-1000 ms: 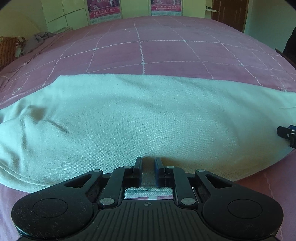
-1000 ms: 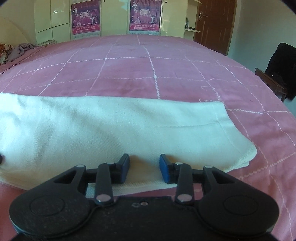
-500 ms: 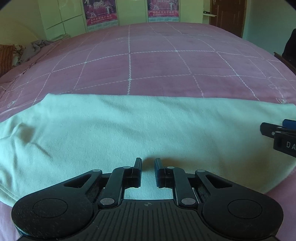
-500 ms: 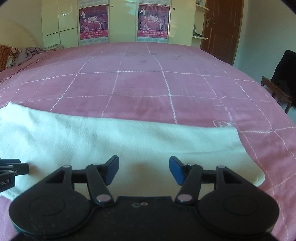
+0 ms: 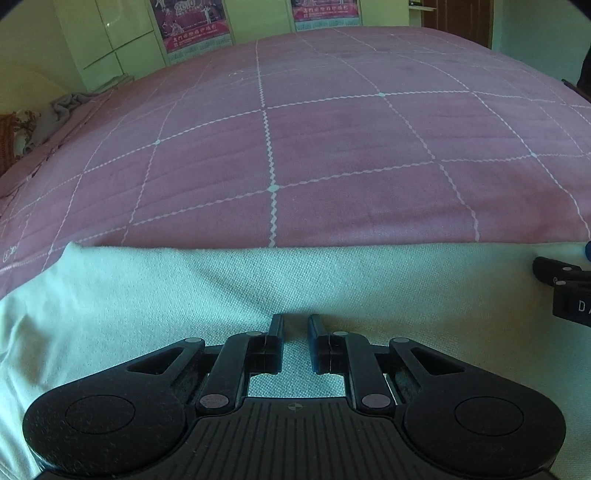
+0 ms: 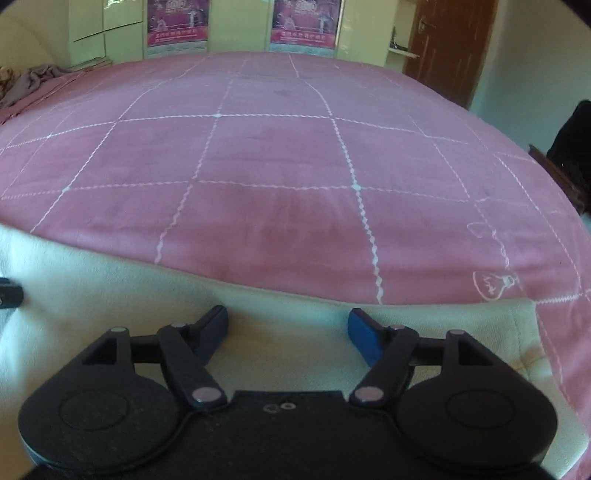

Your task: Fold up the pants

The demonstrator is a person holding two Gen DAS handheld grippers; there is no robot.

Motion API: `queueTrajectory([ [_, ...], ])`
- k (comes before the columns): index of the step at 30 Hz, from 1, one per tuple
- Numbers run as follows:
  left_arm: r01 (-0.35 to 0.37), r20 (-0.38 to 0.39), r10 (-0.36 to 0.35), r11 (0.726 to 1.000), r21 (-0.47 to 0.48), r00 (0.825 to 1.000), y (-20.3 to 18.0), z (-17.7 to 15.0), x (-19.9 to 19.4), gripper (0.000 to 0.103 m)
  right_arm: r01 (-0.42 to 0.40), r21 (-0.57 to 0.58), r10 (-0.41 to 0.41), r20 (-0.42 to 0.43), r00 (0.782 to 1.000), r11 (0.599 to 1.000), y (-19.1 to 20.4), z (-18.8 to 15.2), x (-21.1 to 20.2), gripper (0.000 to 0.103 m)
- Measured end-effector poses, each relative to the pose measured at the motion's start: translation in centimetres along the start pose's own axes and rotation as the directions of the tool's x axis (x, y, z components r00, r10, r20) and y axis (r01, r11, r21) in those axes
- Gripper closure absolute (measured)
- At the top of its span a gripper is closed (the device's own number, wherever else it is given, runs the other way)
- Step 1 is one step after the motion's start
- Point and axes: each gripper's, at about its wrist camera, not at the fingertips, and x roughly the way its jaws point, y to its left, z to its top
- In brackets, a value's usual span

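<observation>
The pale cream pants lie flat across the near part of the pink bed, folded lengthwise; they also show in the right wrist view. My left gripper sits over the cloth with its jaws nearly closed, a narrow gap between them, nothing clearly pinched. My right gripper is wide open over the pants near their right end, its blue pads apart and empty. The right gripper's side shows at the right edge of the left wrist view.
The pink quilted bedspread with white stitched squares stretches far ahead. Grey clothes lie at the far left. Cupboards with posters and a brown door stand behind; a dark chair stands at the right.
Both grippers moved forward over the pants, so less cloth lies ahead of them. The right gripper opened wider. The left gripper's narrow gap stayed the same.
</observation>
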Motion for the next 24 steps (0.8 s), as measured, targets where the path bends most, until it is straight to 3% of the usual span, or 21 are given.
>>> queueTrajectory([
  [6,-0.005,0.019,0.004,1.0,0.029,1.0,0.0,-0.5,-0.5,0.089,0.012,-0.026,-0.011,0.032,0.999,1.0,0.2,-0.7,0.2,0.026],
  [15,0.04,-0.028,-0.039,0.999,0.022,0.999,0.8,-3.7,-4.1,0.089,0.034,-0.083,-0.042,-0.093,0.995,0.996,0.8,1.4,-0.6,0.029],
  [16,0.051,-0.029,-0.051,0.999,0.007,0.998,1.0,-4.3,-4.7,0.088,0.046,-0.093,-0.054,-0.085,0.995,0.995,0.9,1.6,-1.1,0.031],
  [17,0.06,-0.028,-0.06,0.998,0.0,0.998,1.2,-5.0,-5.2,0.088,0.059,-0.09,-0.063,-0.033,0.998,0.994,1.0,1.5,-2.5,0.037],
  [19,0.072,-0.028,-0.072,0.997,-0.018,0.997,1.3,-6.0,-6.3,0.088,0.035,-0.078,-0.03,0.069,0.997,0.996,0.8,0.8,-5.5,0.039],
  [22,0.105,-0.013,-0.106,0.99,-0.09,0.994,1.1,-7.3,-8.0,0.088,-0.009,-0.108,0.019,0.088,0.996,0.994,0.9,-1.7,-8.1,0.038],
  [24,0.126,0.013,-0.126,0.988,-0.09,0.992,0.0,-8.1,-9.1,0.088,0.008,-0.147,0.006,0.095,0.995,0.989,0.8,-3.5,-9.0,0.039],
])
